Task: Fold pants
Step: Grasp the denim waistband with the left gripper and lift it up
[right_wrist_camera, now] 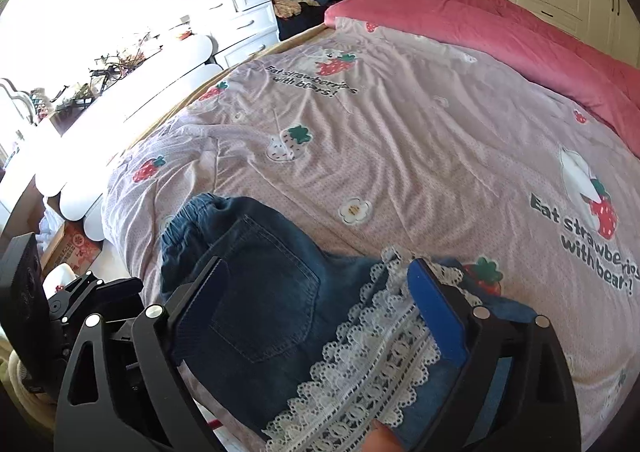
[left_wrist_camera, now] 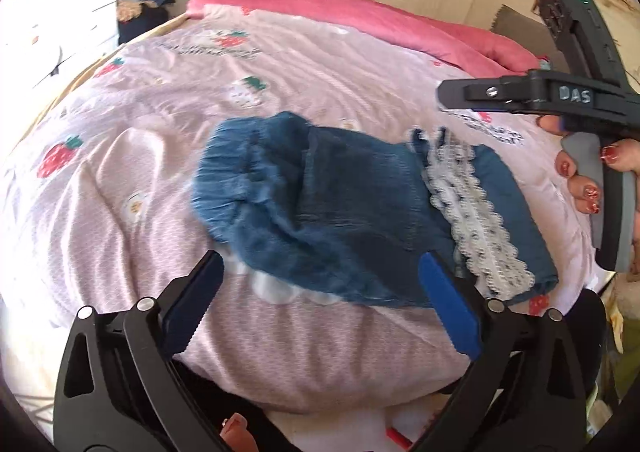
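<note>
Pink strawberry quilt has folded denim pants lying on it; left gripper and right gripper both gape apart just above them.

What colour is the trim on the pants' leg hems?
White lace trim, clearest in the right wrist view.

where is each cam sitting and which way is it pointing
Left wrist: rides the left tongs, looking across the bed at the folded denim pants; both blue-padded fingers show open, and the right tongs and right hand enter from the right.
Right wrist: rides the right tongs, looking down over the pants toward the dresser; its fingers are open, the left tongs at lower left.
Shared: pants, lace trim, strawberry bedspread, red blanket.
</note>
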A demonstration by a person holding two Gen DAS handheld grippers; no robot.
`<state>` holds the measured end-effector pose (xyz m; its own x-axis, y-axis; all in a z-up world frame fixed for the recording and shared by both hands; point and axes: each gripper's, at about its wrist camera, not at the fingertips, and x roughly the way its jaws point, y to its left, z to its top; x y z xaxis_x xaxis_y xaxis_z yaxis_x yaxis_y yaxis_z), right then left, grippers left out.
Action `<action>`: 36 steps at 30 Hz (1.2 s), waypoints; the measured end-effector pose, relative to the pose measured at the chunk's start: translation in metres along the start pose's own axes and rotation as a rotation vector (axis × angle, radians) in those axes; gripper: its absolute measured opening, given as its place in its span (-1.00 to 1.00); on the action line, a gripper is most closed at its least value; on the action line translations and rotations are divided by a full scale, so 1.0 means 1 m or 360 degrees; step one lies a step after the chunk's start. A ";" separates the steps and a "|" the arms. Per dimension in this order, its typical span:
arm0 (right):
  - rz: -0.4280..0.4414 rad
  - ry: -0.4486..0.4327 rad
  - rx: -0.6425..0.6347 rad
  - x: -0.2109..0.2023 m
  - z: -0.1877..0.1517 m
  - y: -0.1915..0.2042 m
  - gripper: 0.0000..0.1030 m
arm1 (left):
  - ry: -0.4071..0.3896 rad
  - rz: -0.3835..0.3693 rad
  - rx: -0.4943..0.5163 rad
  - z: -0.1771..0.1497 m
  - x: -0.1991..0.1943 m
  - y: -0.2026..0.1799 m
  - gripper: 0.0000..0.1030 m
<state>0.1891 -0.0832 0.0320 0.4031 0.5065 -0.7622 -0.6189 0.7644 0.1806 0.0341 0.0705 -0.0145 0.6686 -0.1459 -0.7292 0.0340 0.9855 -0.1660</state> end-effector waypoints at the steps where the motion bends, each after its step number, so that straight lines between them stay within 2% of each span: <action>1: 0.0005 0.0007 -0.0022 0.004 0.004 0.004 0.79 | 0.0011 0.0004 -0.0023 -0.001 0.001 0.006 0.81; 5: 0.0052 0.0044 -0.0092 0.024 0.016 0.018 0.80 | 0.0057 -0.0033 -0.0143 -0.004 0.008 0.028 0.81; 10: 0.0127 0.0143 -0.0130 0.064 0.033 0.033 0.80 | 0.0072 -0.0058 -0.0215 -0.007 0.013 0.040 0.81; 20: 0.0355 0.0426 -0.0253 0.143 0.056 0.071 0.80 | 0.0081 -0.0108 -0.0250 -0.003 0.021 0.045 0.81; 21: 0.0375 0.0468 -0.0266 0.151 0.055 0.075 0.70 | 0.0084 -0.0110 -0.0266 -0.003 0.023 0.047 0.81; 22: 0.0389 0.0497 -0.0268 0.155 0.054 0.076 0.33 | 0.0086 -0.0113 -0.0273 -0.002 0.024 0.048 0.81; 23: 0.0416 0.0540 -0.0254 0.161 0.051 0.078 0.07 | 0.0088 -0.0113 -0.0282 -0.001 0.026 0.050 0.81; 24: 0.0419 0.0558 -0.0245 0.163 0.049 0.078 -0.07 | 0.0088 -0.0114 -0.0287 0.000 0.027 0.050 0.81; 26: 0.0420 0.0524 -0.0274 0.157 0.047 0.079 -0.18 | 0.0087 -0.0135 -0.0304 0.000 0.030 0.051 0.81; 28: 0.0480 0.0493 -0.0225 0.145 0.049 0.072 -0.32 | 0.0086 -0.0168 -0.0326 0.001 0.033 0.052 0.81; 33: 0.0635 0.0373 -0.0170 0.106 0.051 0.056 -0.35 | 0.0066 -0.0235 -0.0358 0.007 0.041 0.051 0.78; 36: 0.0694 0.0312 -0.0170 0.084 0.051 0.047 -0.35 | 0.0066 -0.0313 -0.0366 0.013 0.046 0.047 0.58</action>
<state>0.2289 0.0156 0.0082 -0.0370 0.6777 -0.7344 -0.7716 0.4476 0.4519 0.0761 0.1116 -0.0467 0.6348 -0.3399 -0.6939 -0.0126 0.8934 -0.4491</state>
